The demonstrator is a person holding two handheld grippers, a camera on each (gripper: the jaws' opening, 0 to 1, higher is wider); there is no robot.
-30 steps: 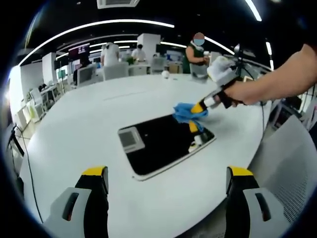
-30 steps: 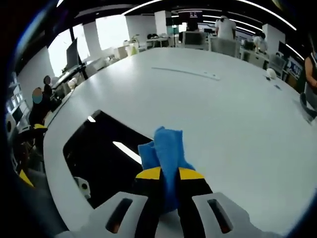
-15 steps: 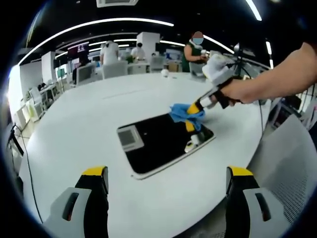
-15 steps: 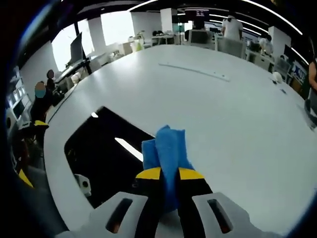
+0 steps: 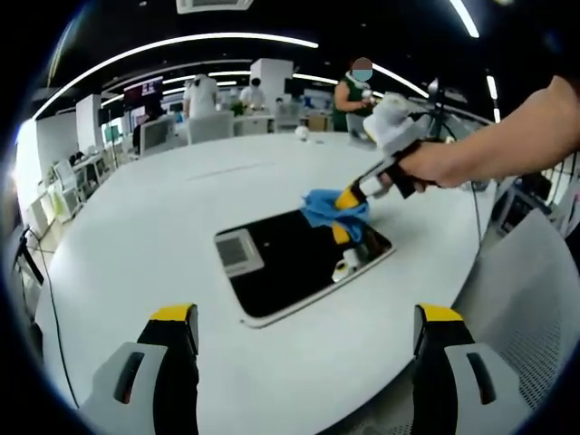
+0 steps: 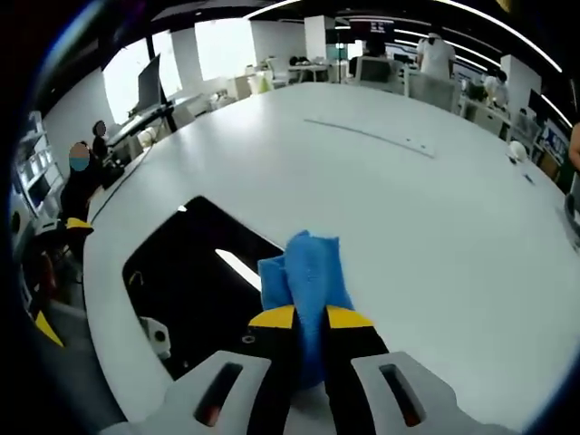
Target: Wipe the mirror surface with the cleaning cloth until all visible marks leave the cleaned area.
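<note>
A dark rectangular mirror [image 5: 294, 258] [image 6: 195, 290] with a white rim lies flat on the white table [image 5: 154, 236]. My right gripper [image 6: 308, 319] [image 5: 344, 198] is shut on a folded blue cleaning cloth [image 6: 305, 281] [image 5: 323, 207], held by a hand at the mirror's far right corner. The cloth hangs at the mirror's edge; whether it touches the glass I cannot tell. My left gripper [image 5: 304, 317] stands open at the near table edge, well short of the mirror, nothing between its jaws.
The big white table [image 6: 435, 217] stretches far beyond the mirror. People stand at desks [image 5: 204, 95] in the background and one person [image 5: 358, 95] is behind the table. A grey mesh chair [image 5: 535, 308] is at the right.
The right gripper with the cloth has slid a little leftward along the mirror's far edge in the left gripper view. The left gripper has stayed put.
</note>
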